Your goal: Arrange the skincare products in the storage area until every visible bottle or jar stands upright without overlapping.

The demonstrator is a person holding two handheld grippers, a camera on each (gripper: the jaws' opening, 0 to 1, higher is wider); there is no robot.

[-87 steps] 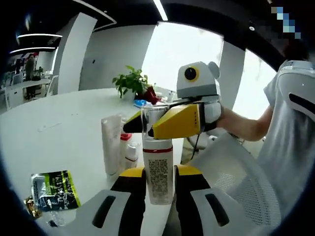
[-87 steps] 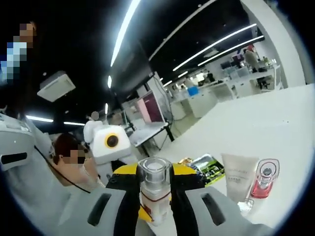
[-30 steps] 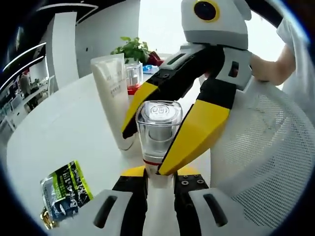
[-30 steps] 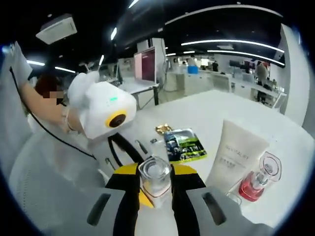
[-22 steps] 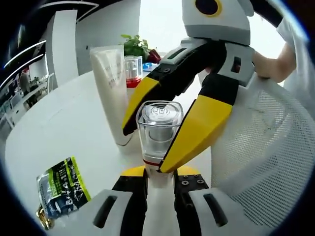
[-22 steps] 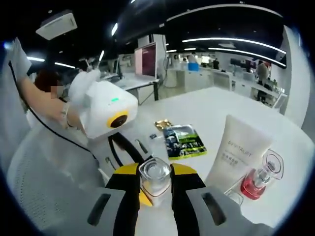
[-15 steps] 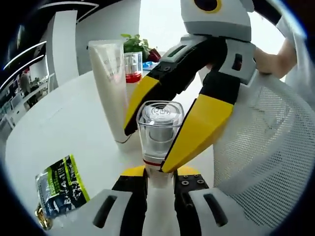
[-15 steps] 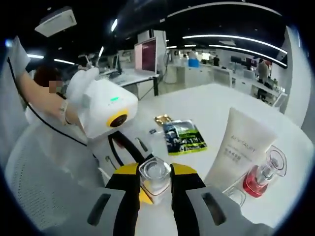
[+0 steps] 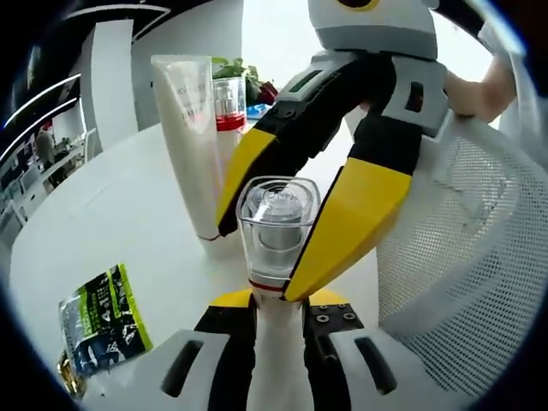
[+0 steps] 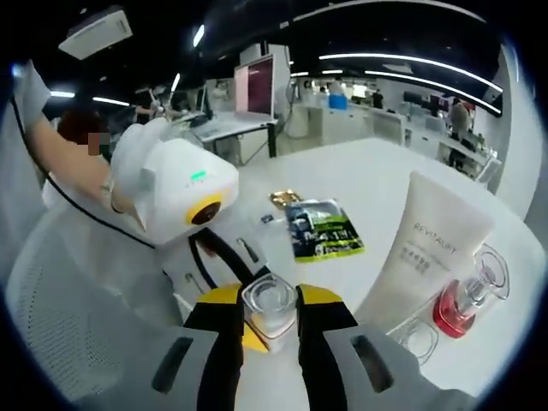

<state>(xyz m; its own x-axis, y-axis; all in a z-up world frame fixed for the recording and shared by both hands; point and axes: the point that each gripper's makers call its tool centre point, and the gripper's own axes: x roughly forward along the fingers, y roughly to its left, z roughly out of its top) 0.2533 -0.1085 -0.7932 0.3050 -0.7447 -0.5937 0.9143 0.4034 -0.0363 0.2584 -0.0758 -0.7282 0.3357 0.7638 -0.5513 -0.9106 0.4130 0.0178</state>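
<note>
A white bottle with a clear square cap point(image 9: 276, 224) is held by both grippers. My left gripper point(image 9: 276, 324) is shut on its body from below. My right gripper point(image 9: 262, 262) reaches in from the upper right, its yellow fingers point(image 9: 353, 205) closed on the neck under the cap. In the right gripper view the clear cap point(image 10: 270, 310) sits between my right gripper's point(image 10: 271, 330) shut jaws, and the left gripper's white body point(image 10: 175, 193) is behind it. A white tube point(image 9: 193, 141) point(image 10: 428, 257) stands upright beside a clear bottle of red liquid point(image 9: 227, 101) point(image 10: 467, 304).
A green and black sachet point(image 9: 98, 315) point(image 10: 324, 229) lies flat on the white table point(image 9: 103, 223). A small clear jar point(image 10: 415, 340) sits at the tube's foot. A white mesh chair point(image 9: 462, 257) is on the right. A person's hand point(image 9: 484, 77) holds the right gripper.
Both views have shifted a little nearer the tube and red bottle, which now look larger. Both grippers keep their hold on the capped bottle.
</note>
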